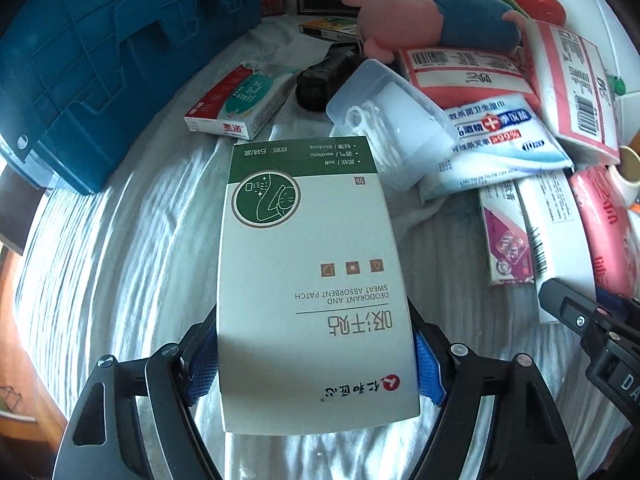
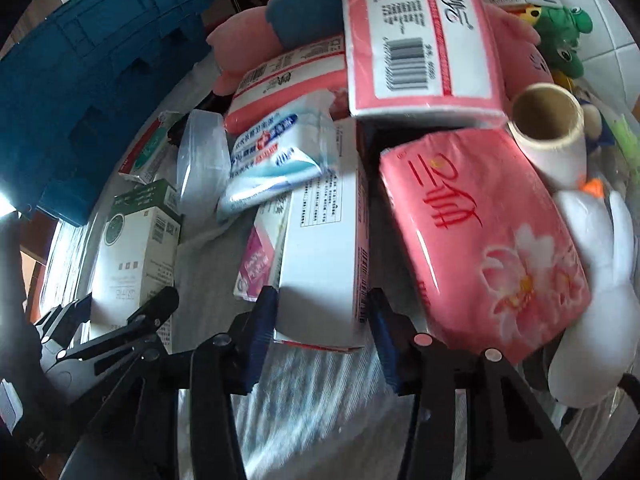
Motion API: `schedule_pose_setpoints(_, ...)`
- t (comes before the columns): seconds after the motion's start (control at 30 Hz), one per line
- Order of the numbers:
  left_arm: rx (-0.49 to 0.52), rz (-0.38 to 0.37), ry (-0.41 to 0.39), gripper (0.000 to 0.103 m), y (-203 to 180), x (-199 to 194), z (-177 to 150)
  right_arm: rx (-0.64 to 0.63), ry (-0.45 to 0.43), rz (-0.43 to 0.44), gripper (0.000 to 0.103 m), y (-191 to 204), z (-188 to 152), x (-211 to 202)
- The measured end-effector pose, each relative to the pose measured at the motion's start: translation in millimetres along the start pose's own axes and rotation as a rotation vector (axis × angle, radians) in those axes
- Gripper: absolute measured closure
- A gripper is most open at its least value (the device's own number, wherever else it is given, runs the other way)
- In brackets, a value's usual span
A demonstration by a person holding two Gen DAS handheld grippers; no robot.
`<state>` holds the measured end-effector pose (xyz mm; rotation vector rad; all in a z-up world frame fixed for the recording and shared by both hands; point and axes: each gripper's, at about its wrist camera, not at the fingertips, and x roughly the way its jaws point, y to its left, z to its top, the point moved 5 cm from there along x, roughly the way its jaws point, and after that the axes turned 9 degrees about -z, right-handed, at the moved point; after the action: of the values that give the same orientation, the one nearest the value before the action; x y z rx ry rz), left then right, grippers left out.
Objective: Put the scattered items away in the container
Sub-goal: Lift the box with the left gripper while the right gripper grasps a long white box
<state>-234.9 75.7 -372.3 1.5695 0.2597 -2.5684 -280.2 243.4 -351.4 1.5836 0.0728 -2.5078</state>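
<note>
My left gripper [image 1: 316, 356] is shut on a white and green sweat-patch box [image 1: 312, 280], holding it by its sides above the white cloth. The same box shows at the left of the right wrist view [image 2: 132, 248]. My right gripper [image 2: 320, 312] has its blue pads on both sides of a long white box [image 2: 324, 248] lying in the pile. The blue plastic crate [image 1: 100, 64] stands at the far left, also in the right wrist view [image 2: 88, 88].
A pile lies on the white cloth [image 1: 120, 280]: red-white medicine box [image 1: 240, 108], clear plastic case [image 1: 384, 120], wipes pack [image 1: 500, 144], pink tissue packs [image 2: 484, 248], pig plush [image 1: 436, 20], cardboard roll [image 2: 548, 132], white plush [image 2: 596, 300], green frog toy [image 2: 564, 36].
</note>
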Motion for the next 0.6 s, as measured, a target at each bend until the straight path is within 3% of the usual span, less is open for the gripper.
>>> schedule_pose_setpoints(0.27,0.017,0.000,-0.064,0.026,7,-39,3,0.021,-0.029,-0.051,0.054,6,4,-4)
schedule_pose_setpoints(0.43,0.097,-0.035,-0.050,0.026,14,-32,22,0.038,-0.046,-0.092,0.051,9,9,-5)
schedule_pose_setpoints(0.6,0.159,-0.091,-0.026,0.026,20,-10,33,0.084,-0.049,-0.194,0.053,6,17,3)
